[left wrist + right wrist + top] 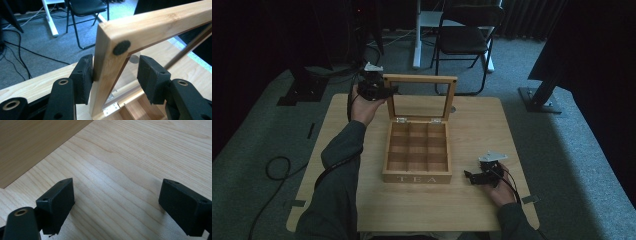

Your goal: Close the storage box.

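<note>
Wooden tea box (417, 165): table (472, 205) centre, hinged glass lid (150, 22) upright. Left gripper (113, 75): jaws spread, straddling lid's left upright rail; one pad touching. Right gripper (479, 176): jaws spread, empty, beside box front.

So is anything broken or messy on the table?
Nothing stands out. The tea box sits square with its lid upright and its compartments bare. The left hand-held gripper straddles the lid's frame; the right hand-held gripper rests open beside the box.
</note>
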A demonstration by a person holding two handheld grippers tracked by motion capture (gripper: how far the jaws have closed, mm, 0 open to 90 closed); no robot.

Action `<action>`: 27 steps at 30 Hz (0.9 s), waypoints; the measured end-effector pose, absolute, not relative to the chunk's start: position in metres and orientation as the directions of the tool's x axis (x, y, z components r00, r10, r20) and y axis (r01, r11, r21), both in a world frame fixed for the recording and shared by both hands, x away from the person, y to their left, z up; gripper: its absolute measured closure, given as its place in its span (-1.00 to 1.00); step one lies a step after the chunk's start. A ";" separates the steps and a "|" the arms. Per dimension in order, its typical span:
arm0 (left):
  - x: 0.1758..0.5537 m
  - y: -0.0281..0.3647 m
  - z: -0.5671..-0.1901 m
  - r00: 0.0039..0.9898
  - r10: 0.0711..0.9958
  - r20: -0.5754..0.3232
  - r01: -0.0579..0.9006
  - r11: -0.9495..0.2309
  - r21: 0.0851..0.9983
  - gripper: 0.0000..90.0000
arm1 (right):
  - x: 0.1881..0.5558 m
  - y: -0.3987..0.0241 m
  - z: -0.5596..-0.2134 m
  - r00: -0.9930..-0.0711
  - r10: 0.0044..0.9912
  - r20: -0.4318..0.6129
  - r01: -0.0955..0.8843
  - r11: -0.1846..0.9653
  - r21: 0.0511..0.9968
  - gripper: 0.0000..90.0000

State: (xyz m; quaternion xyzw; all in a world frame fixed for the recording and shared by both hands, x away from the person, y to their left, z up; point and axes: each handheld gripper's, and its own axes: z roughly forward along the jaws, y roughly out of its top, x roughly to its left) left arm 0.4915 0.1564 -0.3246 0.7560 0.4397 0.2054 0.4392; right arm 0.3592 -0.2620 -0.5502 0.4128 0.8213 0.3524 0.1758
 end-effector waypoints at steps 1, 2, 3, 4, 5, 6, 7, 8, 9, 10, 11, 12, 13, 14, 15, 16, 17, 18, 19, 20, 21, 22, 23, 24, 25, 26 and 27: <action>0.489 0.157 -0.324 0.534 0.842 -0.077 0.485 -0.231 0.843 0.05 | 0.359 -0.262 -0.550 -0.597 0.802 0.003 0.556 0.410 0.723 -0.72; 0.487 0.157 -0.324 0.537 0.840 -0.081 0.487 -0.231 0.842 0.05 | 0.359 -0.262 -0.550 -0.597 0.802 0.004 0.556 0.410 0.723 -0.72; 0.485 0.158 -0.324 0.543 0.836 -0.082 0.489 -0.235 0.840 0.04 | 0.359 -0.262 -0.550 -0.597 0.802 0.004 0.556 0.410 0.723 -0.72; 0.483 0.158 -0.324 0.548 0.833 -0.083 0.489 -0.239 0.839 0.03 | 0.359 -0.262 -0.550 -0.597 0.802 0.004 0.556 0.410 0.723 -0.72; 0.482 0.158 -0.324 0.552 0.830 -0.081 0.488 -0.243 0.839 0.02 | 0.359 -0.262 -0.550 -0.597 0.802 0.004 0.556 0.410 0.723 -0.72; 0.479 0.158 -0.325 0.554 0.829 -0.078 0.484 -0.245 0.840 0.01 | 0.359 -0.262 -0.550 -0.597 0.803 0.004 0.556 0.409 0.723 -0.72; 0.478 0.159 -0.325 0.554 0.829 -0.080 0.484 -0.242 0.841 0.01 | 0.359 -0.262 -0.550 -0.597 0.802 0.004 0.556 0.410 0.723 -0.72; 0.476 0.159 -0.325 0.554 0.828 -0.082 0.483 -0.240 0.842 0.00 | 0.359 -0.262 -0.550 -0.597 0.802 0.004 0.556 0.410 0.723 -0.72; 0.473 0.159 -0.325 0.553 0.829 -0.083 0.484 -0.238 0.842 -0.01 | 0.359 -0.262 -0.550 -0.597 0.802 0.004 0.555 0.410 0.723 -0.72; 0.471 0.158 -0.325 0.551 0.831 -0.083 0.482 -0.235 0.844 -0.01 | 0.359 -0.262 -0.550 -0.597 0.802 0.003 0.555 0.410 0.723 -0.72; 0.469 0.158 -0.325 0.549 0.832 -0.083 0.482 -0.233 0.845 -0.02 | 0.359 -0.262 -0.550 -0.597 0.802 0.003 0.555 0.410 0.724 -0.72; 0.467 0.158 -0.325 0.546 0.834 -0.080 0.481 -0.234 0.845 -0.03 | 0.359 -0.262 -0.550 -0.597 0.802 0.003 0.555 0.410 0.723 -0.72; 0.465 0.157 -0.324 0.547 0.834 -0.074 0.477 -0.238 0.846 -0.04 | 0.359 -0.262 -0.550 -0.597 0.802 0.003 0.555 0.410 0.724 -0.72; 0.462 0.157 -0.323 0.547 0.834 -0.071 0.473 -0.238 0.849 -0.04 | 0.359 -0.262 -0.550 -0.597 0.803 0.004 0.556 0.410 0.723 -0.72; 0.460 0.157 -0.323 0.546 0.834 -0.072 0.469 -0.234 0.852 -0.05 | 0.359 -0.262 -0.550 -0.597 0.803 0.004 0.556 0.410 0.724 -0.72; 0.459 0.158 -0.322 0.547 0.834 -0.073 0.467 -0.232 0.853 -0.05 | 0.359 -0.262 -0.550 -0.597 0.802 0.004 0.556 0.410 0.723 -0.72; 0.458 0.158 -0.322 0.544 0.836 -0.073 0.467 -0.230 0.854 -0.06 | 0.359 -0.262 -0.550 -0.597 0.802 0.003 0.555 0.410 0.724 -0.72; 0.456 0.157 -0.321 0.543 0.837 -0.066 0.466 -0.235 0.853 -0.06 | 0.359 -0.262 -0.550 -0.597 0.802 0.003 0.555 0.410 0.724 -0.72; 0.455 0.157 -0.321 0.543 0.837 -0.062 0.465 -0.239 0.853 -0.05 | 0.359 -0.262 -0.550 -0.597 0.802 0.004 0.555 0.410 0.724 -0.72; 0.454 0.157 -0.322 0.545 0.836 -0.057 0.463 -0.244 0.852 -0.05 | 0.359 -0.262 -0.550 -0.597 0.802 0.004 0.555 0.410 0.724 -0.72; 0.453 0.157 -0.323 0.547 0.835 -0.057 0.461 -0.243 0.853 -0.05 | 0.359 -0.262 -0.550 -0.597 0.802 0.004 0.556 0.410 0.723 -0.72; 0.452 0.157 -0.323 0.547 0.835 -0.059 0.461 -0.242 0.854 -0.05 | 0.359 -0.262 -0.550 -0.597 0.802 0.004 0.555 0.410 0.724 -0.72; 0.450 0.157 -0.324 0.548 0.834 -0.059 0.460 -0.242 0.854 -0.06 | 0.359 -0.262 -0.550 -0.597 0.802 0.004 0.556 0.410 0.724 -0.72; 0.449 0.158 -0.324 0.549 0.834 -0.058 0.460 -0.243 0.854 -0.06 | 0.359 -0.262 -0.550 -0.597 0.802 0.004 0.555 0.410 0.724 -0.72; 0.447 0.158 -0.325 0.549 0.834 -0.059 0.460 -0.243 0.854 -0.06 | 0.359 -0.262 -0.550 -0.597 0.802 0.004 0.556 0.410 0.724 -0.72; 0.446 0.158 -0.325 0.549 0.834 -0.057 0.459 -0.244 0.854 -0.06 | 0.359 -0.262 -0.550 -0.597 0.802 0.004 0.556 0.409 0.724 -0.72; 0.445 0.158 -0.326 0.548 0.835 -0.053 0.458 -0.247 0.854 -0.05 | 0.359 -0.262 -0.550 -0.597 0.802 0.004 0.555 0.410 0.724 -0.72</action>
